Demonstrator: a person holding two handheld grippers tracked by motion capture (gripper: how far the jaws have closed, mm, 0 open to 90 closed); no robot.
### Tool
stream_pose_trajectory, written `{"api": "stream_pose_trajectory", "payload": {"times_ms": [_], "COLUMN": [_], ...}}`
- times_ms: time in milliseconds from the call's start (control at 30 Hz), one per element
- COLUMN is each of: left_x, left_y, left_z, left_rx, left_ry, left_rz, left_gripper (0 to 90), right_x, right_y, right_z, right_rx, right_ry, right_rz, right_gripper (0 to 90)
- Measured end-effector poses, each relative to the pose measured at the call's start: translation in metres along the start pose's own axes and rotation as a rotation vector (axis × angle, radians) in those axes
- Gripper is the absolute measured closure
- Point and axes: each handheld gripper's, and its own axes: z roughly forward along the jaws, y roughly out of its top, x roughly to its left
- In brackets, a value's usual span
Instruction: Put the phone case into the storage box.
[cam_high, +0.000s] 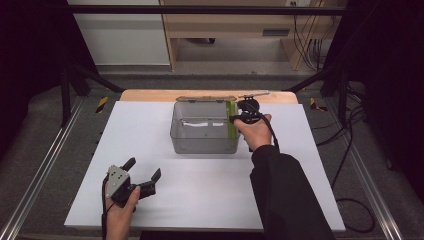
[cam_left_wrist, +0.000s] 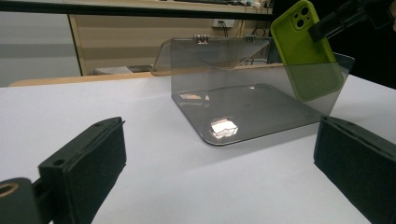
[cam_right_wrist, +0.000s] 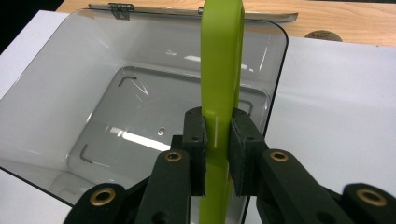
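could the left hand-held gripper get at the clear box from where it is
Probably yes: the left hand-held gripper is open, and only bare white table lies between it and the clear box. The right hand-held gripper holds a green phone case at the box's far side.

Open box (cam_high: 204, 142) blocks centre; table (cam_high: 150, 130) around free.

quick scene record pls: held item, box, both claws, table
held item: green phone case, on edge, lower part inside the box at its right wall
box: clear grey plastic box, lid hinged open, nothing else seen inside
right claw: shut on the phone case
left claw: open, holds nothing, near front left of the white table
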Motion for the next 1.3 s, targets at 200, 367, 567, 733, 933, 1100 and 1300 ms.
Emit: {"api": "stream_pose_trajectory", "payload": {"times_ms": [200, 367, 567, 733, 933, 1100, 1300], "left_x": [0.0, 0.0, 0.0, -0.001, -0.002, -0.002, -0.003], "left_y": [0.0, 0.0, 0.0, 0.0, 0.0, 0.0, 0.0], "left_z": [0.0, 0.0, 0.0, 0.0, 0.001, 0.001, 0.001], "left_rx": [0.001, 0.001, 0.001, 0.003, 0.004, 0.005, 0.005], "left_ry": [-0.001, -0.003, -0.003, -0.005, -0.008, -0.01, -0.013], "left_rz": [0.001, 0.002, 0.002, 0.006, 0.01, 0.013, 0.014], "left_gripper": [2.1, 2.1, 2.1, 2.2, 2.2, 2.2, 2.2], "right_x": [-0.001, -0.001, -0.002, -0.002, -0.003, -0.004, -0.006], "right_y": [0.0, 0.0, 0.0, 0.0, 0.0, 0.001, 0.002], "right_z": [0.001, 0.002, 0.003, 0.005, 0.008, 0.01, 0.01], "right_rx": [0.007, 0.015, 0.02, 0.031, 0.045, 0.052, 0.057], "right_ry": [0.0, 0.002, 0.004, 0.004, 0.0, -0.003, -0.001], "right_rz": [0.007, 0.015, 0.02, 0.027, 0.033, 0.036, 0.042], "right_gripper": [78.4, 78.3, 78.3, 78.3, 78.2, 78.2, 78.2]}}
